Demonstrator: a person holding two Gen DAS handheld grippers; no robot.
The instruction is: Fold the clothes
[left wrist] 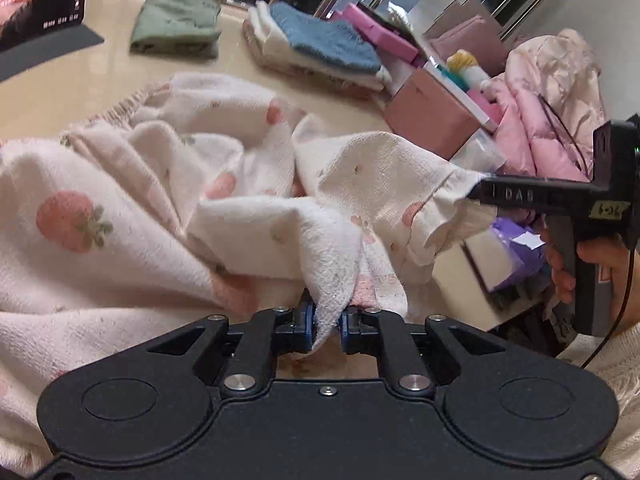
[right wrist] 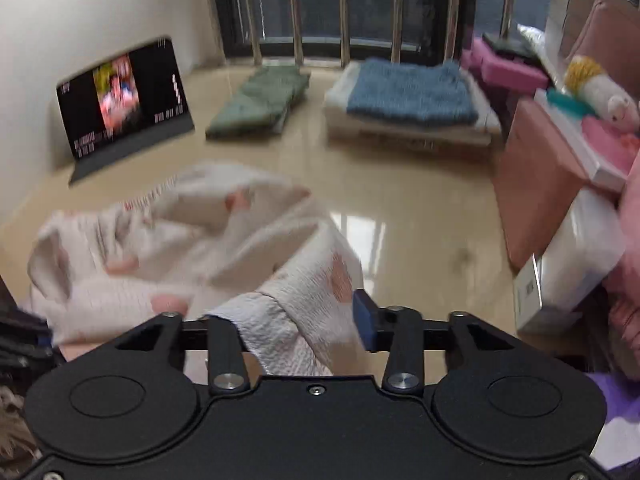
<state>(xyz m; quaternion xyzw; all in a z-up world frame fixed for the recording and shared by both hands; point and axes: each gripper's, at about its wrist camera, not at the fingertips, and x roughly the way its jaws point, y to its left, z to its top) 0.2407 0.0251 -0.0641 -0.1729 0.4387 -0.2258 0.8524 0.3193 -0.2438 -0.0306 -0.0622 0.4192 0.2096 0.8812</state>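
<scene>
The left claw [left wrist: 329, 322] is clenched on a fold of the strawberry cloth [left wrist: 160, 184], which lies bunched on the tabletop [left wrist: 100, 76]. To its right, a hand [left wrist: 592, 264] holds the right claw [left wrist: 478, 190] level, pinching the cloth's edge. In the blurred right wrist view, cloth drapes between that claw's pads, hiding one. Farther back sit two folded piles, green [left wrist: 176, 20] and blue-topped [left wrist: 320, 44], and one tablet [right wrist: 120, 100].

A glossy beige table [right wrist: 420, 216] carries everything. The strawberry-print garment [left wrist: 120, 184] lies crumpled on its near part; beyond it sit a folded green garment [right wrist: 260, 102], a blue-topped folded stack [right wrist: 408, 100] and a propped tablet [right wrist: 120, 96].
</scene>
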